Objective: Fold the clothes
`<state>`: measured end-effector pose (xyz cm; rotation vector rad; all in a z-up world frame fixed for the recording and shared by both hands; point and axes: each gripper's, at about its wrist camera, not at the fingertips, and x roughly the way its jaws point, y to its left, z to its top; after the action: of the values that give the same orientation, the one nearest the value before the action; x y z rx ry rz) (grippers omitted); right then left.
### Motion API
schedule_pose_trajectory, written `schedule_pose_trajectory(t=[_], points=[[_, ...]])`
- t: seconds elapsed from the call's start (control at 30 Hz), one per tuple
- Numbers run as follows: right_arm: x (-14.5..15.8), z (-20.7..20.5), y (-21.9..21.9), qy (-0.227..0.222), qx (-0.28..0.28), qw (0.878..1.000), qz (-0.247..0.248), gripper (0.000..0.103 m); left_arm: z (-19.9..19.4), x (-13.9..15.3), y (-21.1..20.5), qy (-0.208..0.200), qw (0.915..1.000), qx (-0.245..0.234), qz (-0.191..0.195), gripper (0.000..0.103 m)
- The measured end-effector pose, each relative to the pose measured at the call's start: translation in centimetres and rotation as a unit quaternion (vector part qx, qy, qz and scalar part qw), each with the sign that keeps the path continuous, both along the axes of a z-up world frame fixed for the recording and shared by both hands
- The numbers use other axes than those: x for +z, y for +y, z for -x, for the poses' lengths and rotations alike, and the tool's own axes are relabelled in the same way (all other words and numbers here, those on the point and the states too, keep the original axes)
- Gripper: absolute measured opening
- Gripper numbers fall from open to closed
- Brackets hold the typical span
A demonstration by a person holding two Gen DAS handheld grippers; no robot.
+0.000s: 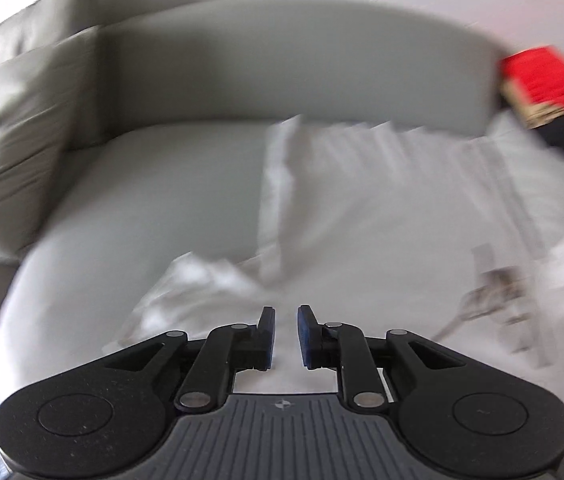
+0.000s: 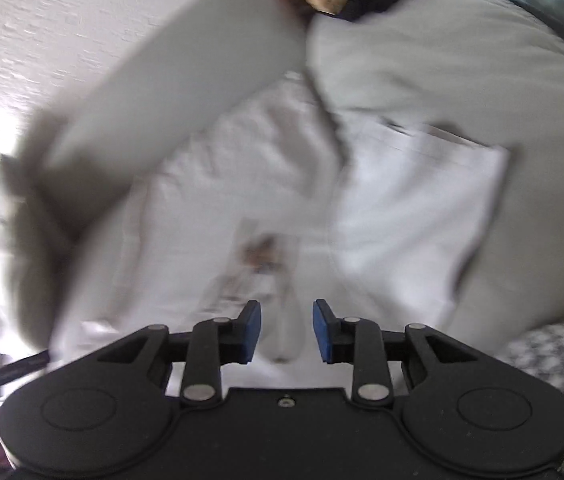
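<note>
Right below your left claw point(image 1: 285, 334) lies the crumpled near edge of the white cloth shirt with a small printed picture point(image 1: 361, 208). It is spread on the grey couch seat point(image 1: 142, 184). The blue pads of this claw stand a little apart, and nothing is between them. It is let go, not pinching.

Your right claw point(image 2: 286, 330) is let go too. Its pads stand wider apart, and only the shirt point(image 2: 282, 168) shows past the gap, below them. They do not press on it.

From the left claw, most of the shirt lies ahead and off to the right, and it runs long from near you toward the couch back. The printed picture point(image 1: 497, 300) sits right of the left claw, and just ahead of the right claw point(image 2: 260, 254). So I think the right claw is closer to the middle of the shirt, and the left claw is closer to its left edge.

Far ahead and right, a pile of red and black folded clothes point(image 1: 541, 88) rests at the couch end.
</note>
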<state>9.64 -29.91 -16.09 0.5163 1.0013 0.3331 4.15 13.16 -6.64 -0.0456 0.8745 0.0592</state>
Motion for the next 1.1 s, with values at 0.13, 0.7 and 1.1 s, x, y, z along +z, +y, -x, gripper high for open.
schedule_pose_trajectory(t=[0.13, 0.7, 1.1], points=[[6.6, -0.9, 1.0, -0.071, 0.039, 0.996, -0.03, 0.033, -0.9, 4.6, -2.5, -0.058, 0.9969, -0.041, 0.036, 0.018], [-10.3, -16.6, 4.4, -0.016, 0.013, 0.998, 0.053, 0.011, -14.8, -11.6, 0.0, 0.043, 0.9962, 0.037, 0.066, 0.0], [-12.0, -17.9, 1.8, -0.033, -0.089, 0.987, 0.127, 0.006, -16.6, -12.4, 4.3, 0.029, 0.9806, 0.194, -0.007, 0.003]])
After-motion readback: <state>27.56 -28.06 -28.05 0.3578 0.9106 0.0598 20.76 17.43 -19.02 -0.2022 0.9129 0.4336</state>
